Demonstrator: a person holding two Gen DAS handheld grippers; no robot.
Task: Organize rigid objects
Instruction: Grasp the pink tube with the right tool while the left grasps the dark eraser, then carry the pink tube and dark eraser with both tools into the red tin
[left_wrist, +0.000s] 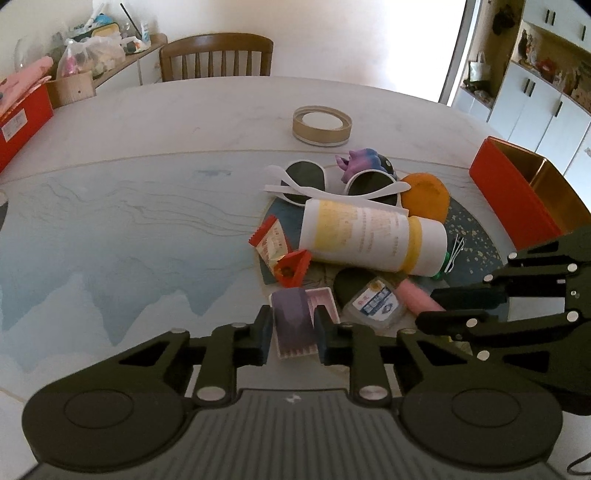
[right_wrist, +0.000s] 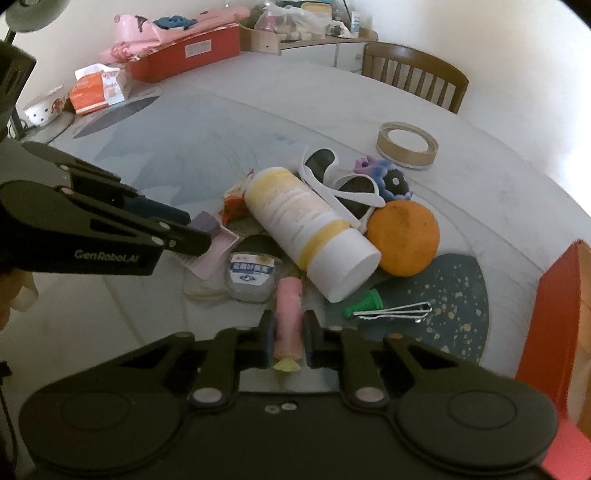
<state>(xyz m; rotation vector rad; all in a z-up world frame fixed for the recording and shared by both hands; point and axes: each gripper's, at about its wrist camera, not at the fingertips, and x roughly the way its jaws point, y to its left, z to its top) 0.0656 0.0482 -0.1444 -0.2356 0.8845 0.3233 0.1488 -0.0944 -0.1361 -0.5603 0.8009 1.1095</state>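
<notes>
A pile of small objects lies on the round table (left_wrist: 147, 206). My left gripper (left_wrist: 293, 334) is shut on a purple block in a pink tray (left_wrist: 295, 325), at the pile's near edge; the tray also shows in the right wrist view (right_wrist: 218, 243). My right gripper (right_wrist: 289, 341) is shut on a pink tube (right_wrist: 289, 314) with a yellow end. A white and yellow bottle (left_wrist: 373, 236) lies on its side in the middle, with white sunglasses (left_wrist: 306, 181), an orange (right_wrist: 404, 238) and a purple toy (left_wrist: 360, 162) behind it.
An open red box (left_wrist: 517, 199) stands at the right. A tape ring (left_wrist: 322, 125) lies beyond the pile. A green cap and metal clip (right_wrist: 388, 310), a clear labelled case (right_wrist: 251, 277) and red snack packets (left_wrist: 284, 251) lie around. A wooden chair (left_wrist: 216, 55) stands at the far side.
</notes>
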